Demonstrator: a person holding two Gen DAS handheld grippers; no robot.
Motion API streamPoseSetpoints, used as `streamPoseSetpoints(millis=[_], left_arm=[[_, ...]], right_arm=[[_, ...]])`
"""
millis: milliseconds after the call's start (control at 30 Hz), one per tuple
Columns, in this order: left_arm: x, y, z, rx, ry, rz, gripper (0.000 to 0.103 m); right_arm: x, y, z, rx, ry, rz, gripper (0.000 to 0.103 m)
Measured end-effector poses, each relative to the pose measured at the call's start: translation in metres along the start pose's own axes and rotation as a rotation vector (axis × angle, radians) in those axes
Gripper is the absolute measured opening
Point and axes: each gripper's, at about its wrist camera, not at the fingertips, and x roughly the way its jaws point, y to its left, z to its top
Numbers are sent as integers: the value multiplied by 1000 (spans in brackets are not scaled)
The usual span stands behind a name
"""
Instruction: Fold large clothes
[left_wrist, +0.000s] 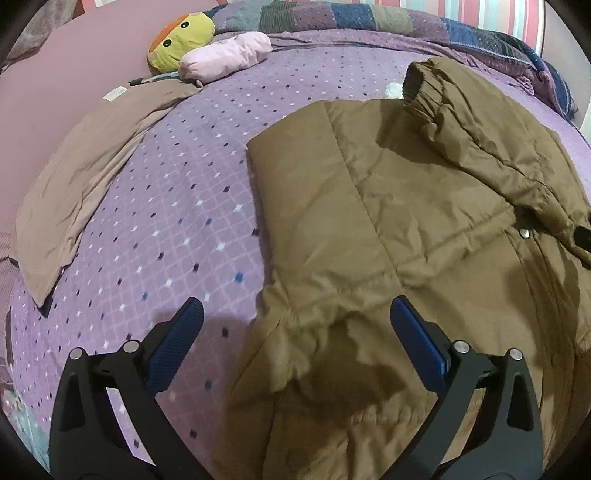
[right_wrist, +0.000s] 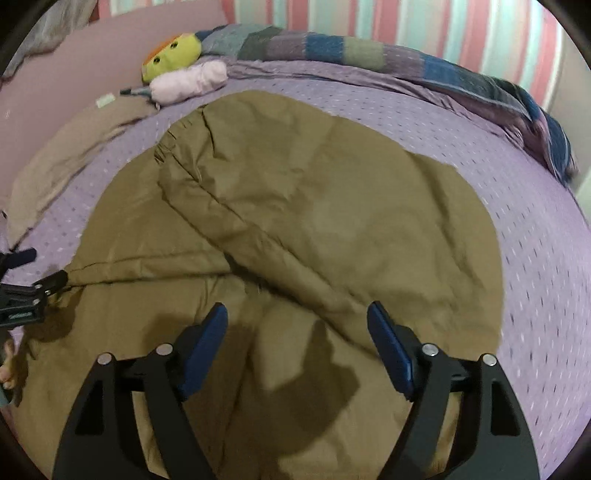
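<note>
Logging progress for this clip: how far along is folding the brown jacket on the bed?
Done: one elastic-cuffed sleeve lies folded across the brown padded jacket, which is spread on the purple diamond-patterned bedspread. In hand: nothing; the left hand-held gripper and right hand-held gripper both hover open over the fabric. Left: the near sleeve is rumpled and the body is not folded in half.

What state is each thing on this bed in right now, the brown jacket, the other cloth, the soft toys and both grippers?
Brown padded jacket: spread on the purple bed cover, one sleeve folded across its body, held by neither gripper.
Flat taupe cloth: lying flat, untouched.
Yellow plush toy: resting near the bed's head.
Pink stuffed toy: lying against the yellow one.
Left gripper: open, empty.
Right gripper: open, empty, above the jacket.
</note>
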Motion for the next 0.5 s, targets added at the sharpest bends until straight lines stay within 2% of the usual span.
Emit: streamPoseSetpoints(millis=[67, 167, 233, 267, 300, 400, 500], left_arm=[[6, -3, 8, 6, 3, -1, 100], [15, -8, 13, 21, 16, -1, 100], [18, -10, 14, 33, 19, 1, 100], [17, -12, 13, 46, 15, 8, 100], [17, -13, 12, 55, 11, 12, 100], [17, -19, 15, 91, -3, 13, 100], [17, -25, 22, 116, -13, 25, 100]], right_arm=[[16, 12, 15, -40, 7, -15, 79], [45, 22, 29, -105, 42, -89, 79], [60, 20, 33, -125, 61, -109, 60], [60, 14, 32, -116, 64, -102, 37], [56, 5, 33, -90, 59, -99, 22], [21, -36, 35, 18, -13, -132, 15], [-24, -105, 29, 194, -83, -201, 13]])
